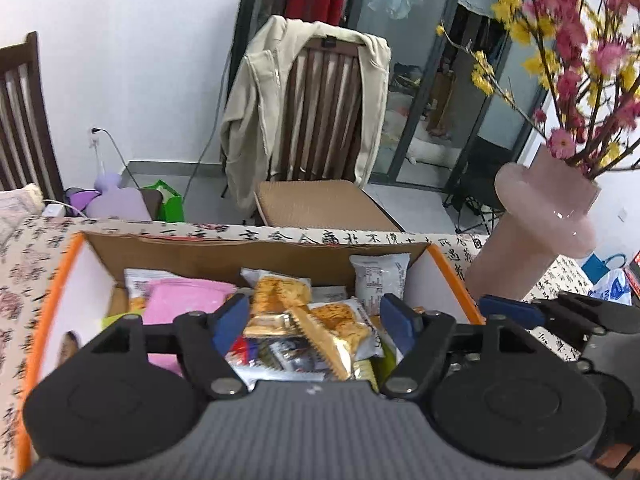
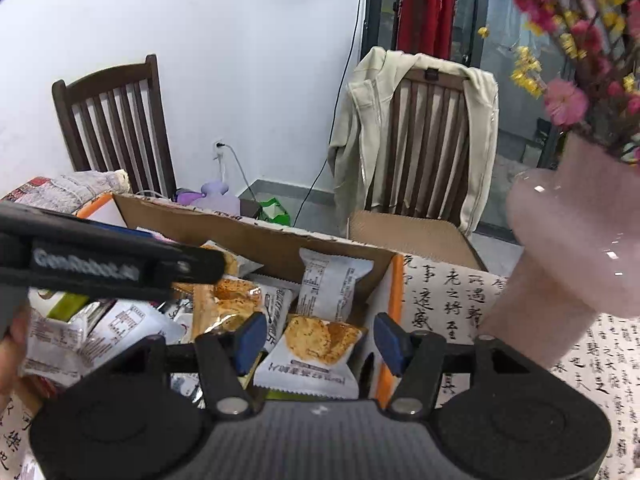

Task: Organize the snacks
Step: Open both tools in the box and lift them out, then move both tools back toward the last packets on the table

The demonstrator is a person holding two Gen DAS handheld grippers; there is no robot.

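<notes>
Your left gripper [image 1: 312, 320] hangs over the cardboard box [image 1: 256, 254], fingers spread apart, nothing between the blue pads [image 1: 230, 322]. Under it lie loose snack packets: a gold cracker pack [image 1: 280, 304] at 12 o'clock of the tool, a second gold pack [image 1: 344, 328] at 1 o'clock, a pink packet [image 1: 180, 300] at 10 o'clock. A white sachet [image 1: 378, 280] stands upright vs. the far wall at 1 o'clock.

Your right gripper [image 2: 320, 340] is also spread wide, gripping nothing. Directly between its fingers, lower down, lies a white pack w/ a biscuit picture [image 2: 316, 354]. A gold pack [image 2: 224, 308] lies at 10 o'clock; the upright white sachet [image 2: 332, 284] is at 12 o'clock. The box's orange-edged right wall [image 2: 396, 292] runs just inside the right finger.

The box sits on a tablecloth w/ calligraphy print [image 2: 448, 292]. A pink vase [image 2: 560, 264] w/ pink and yellow flowers [image 2: 568, 100] stands beside the box at 2 o'clock.

Beyond the table: a chair draped w/ a beige jacket [image 1: 256, 120] at 12 o'clock, a second chair [image 2: 116, 120] at 10 o'clock.
</notes>
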